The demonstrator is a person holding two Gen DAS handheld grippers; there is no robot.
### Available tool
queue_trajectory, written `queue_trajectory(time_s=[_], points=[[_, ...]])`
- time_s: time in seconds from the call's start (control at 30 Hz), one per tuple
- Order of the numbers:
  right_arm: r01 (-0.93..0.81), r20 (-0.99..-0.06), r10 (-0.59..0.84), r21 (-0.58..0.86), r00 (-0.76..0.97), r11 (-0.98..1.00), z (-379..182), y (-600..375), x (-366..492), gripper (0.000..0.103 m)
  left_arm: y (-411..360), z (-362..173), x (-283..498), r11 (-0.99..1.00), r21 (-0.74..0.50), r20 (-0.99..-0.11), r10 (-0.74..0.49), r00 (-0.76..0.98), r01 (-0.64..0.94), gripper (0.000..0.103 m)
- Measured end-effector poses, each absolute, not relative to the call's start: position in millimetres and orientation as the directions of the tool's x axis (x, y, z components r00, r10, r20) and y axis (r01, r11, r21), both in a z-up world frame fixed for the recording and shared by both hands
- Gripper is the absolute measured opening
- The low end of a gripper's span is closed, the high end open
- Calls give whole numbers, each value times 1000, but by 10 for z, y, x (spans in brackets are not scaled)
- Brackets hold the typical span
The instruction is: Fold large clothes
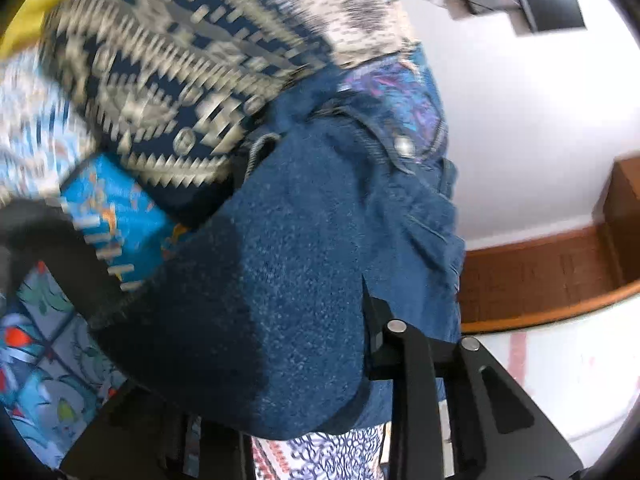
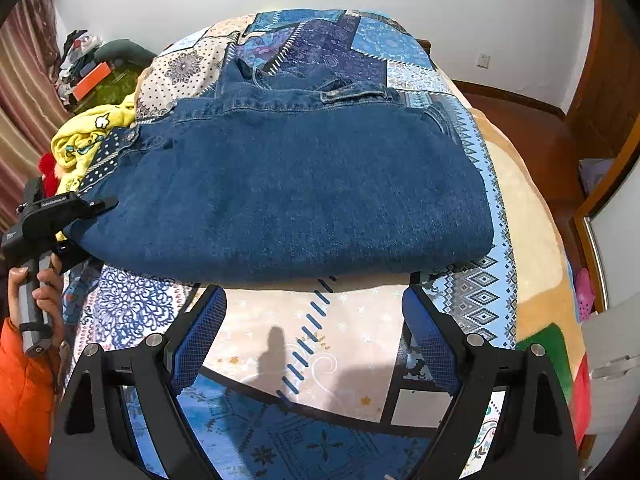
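Observation:
A large blue denim garment point(image 2: 288, 192) lies folded across the patchwork bedspread point(image 2: 320, 344). My right gripper point(image 2: 314, 300) is open and empty, just short of the garment's near edge. My left gripper point(image 2: 100, 204) is at the garment's left edge, held by a hand; its fingertips are hidden in the denim. In the left wrist view the denim point(image 1: 280, 264) bulges over the fingers and only the right finger point(image 1: 380, 332) shows, so it appears shut on the fabric.
Yellow point(image 2: 84, 140) and red point(image 2: 48, 172) clothes lie at the bed's left side. A cluttered stand point(image 2: 92, 76) is beyond them. A wooden skirting point(image 2: 516, 100) and door point(image 2: 612, 92) are at the right, with a white wall behind.

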State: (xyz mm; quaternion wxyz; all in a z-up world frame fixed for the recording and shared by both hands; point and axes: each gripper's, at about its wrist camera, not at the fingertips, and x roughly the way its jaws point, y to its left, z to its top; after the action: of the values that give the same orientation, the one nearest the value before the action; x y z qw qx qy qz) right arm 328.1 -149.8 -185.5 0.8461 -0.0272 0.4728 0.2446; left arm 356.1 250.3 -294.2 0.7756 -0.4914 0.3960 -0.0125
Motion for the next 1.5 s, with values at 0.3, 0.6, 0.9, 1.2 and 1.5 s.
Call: queue_trajectory(time_s=[0.3, 0.6, 0.9, 1.2, 1.5], points=[[-501, -781, 419, 159, 463, 850, -1527, -1158, 3191, 88, 2437, -1875, 3380, 690, -692, -537, -295, 790, -213, 23], [-638, -741, 523, 169, 420, 751, -1337, -244, 3078, 88, 2754, -1466, 2839, 798, -555, -532, -125, 837, -234, 23], [-726, -824, 519, 212, 228, 654, -1864, 713, 3106, 88, 3086, -1963, 2728, 753, -575, -594, -115, 796, -320, 23], [-742, -865, 475, 213, 160, 636, -2182, 776, 3193, 96, 2880, -1832, 2817, 818, -497, -612, -94, 785, -290, 23], [-636, -785, 560, 294, 264, 713, -1713, -102, 3330, 96, 1998, -1307, 3267, 923, -369, -581, -141, 801, -105, 23]])
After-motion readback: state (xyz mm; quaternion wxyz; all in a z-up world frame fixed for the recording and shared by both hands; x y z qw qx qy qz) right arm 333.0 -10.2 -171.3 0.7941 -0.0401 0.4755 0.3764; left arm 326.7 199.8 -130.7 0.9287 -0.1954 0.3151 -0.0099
